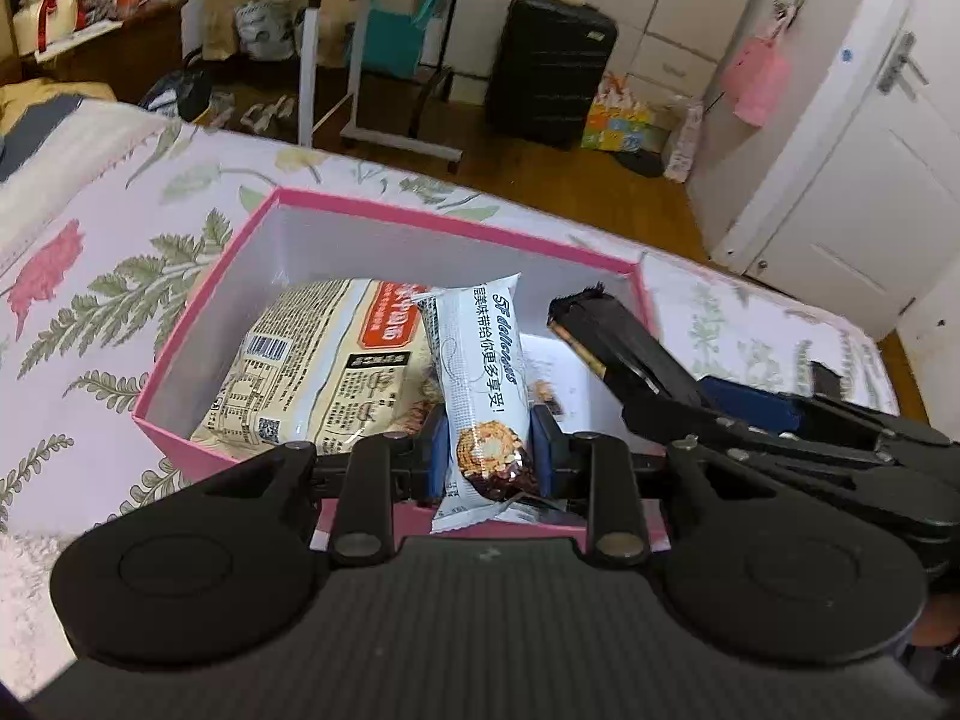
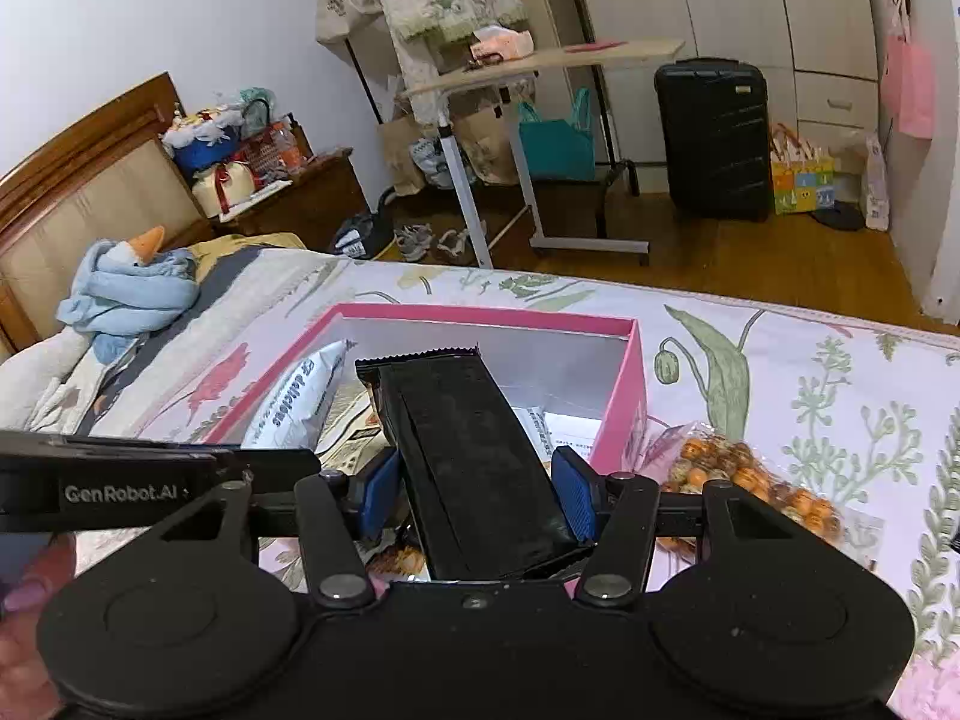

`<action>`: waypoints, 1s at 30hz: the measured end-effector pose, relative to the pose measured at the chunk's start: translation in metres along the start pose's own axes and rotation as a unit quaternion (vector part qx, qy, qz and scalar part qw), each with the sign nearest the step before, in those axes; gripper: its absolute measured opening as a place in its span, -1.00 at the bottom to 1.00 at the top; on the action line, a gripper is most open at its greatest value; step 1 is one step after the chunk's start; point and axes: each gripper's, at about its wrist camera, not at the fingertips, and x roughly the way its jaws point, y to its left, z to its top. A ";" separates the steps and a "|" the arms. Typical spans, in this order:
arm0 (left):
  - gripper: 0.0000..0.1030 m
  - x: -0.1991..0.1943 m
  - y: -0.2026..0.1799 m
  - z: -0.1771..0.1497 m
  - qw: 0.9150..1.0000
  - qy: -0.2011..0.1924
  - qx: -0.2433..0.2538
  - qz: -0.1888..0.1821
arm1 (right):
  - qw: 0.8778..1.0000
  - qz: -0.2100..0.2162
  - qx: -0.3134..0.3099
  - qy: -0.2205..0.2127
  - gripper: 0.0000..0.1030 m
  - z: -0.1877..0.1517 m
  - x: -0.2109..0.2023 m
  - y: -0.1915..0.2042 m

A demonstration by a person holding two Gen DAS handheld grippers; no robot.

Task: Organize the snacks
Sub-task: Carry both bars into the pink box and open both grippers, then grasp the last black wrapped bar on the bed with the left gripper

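Left gripper (image 1: pixel 491 459) clamps white biscuit packet (image 1: pixel 483 384) over pink box (image 1: pixel 198 324) | right gripper (image 2: pixel 477 495) clamps black packet (image 2: pixel 474 456) above it | beige bag (image 1: pixel 318 372) already inside | orange snack bag (image 2: pixel 750 480) left on bedspread (image 2: pixel 840 390)

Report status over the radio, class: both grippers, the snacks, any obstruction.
Left gripper shut on white snack bar. Right gripper shut on black packet. Both over pink box; noodle pack inside. Orange snack bag outside on bed.
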 end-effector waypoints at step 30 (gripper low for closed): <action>-0.06 0.039 0.012 0.009 0.999 0.021 -0.031 -0.026 | 0.999 -0.019 0.011 0.032 0.24 0.017 -0.008 -0.023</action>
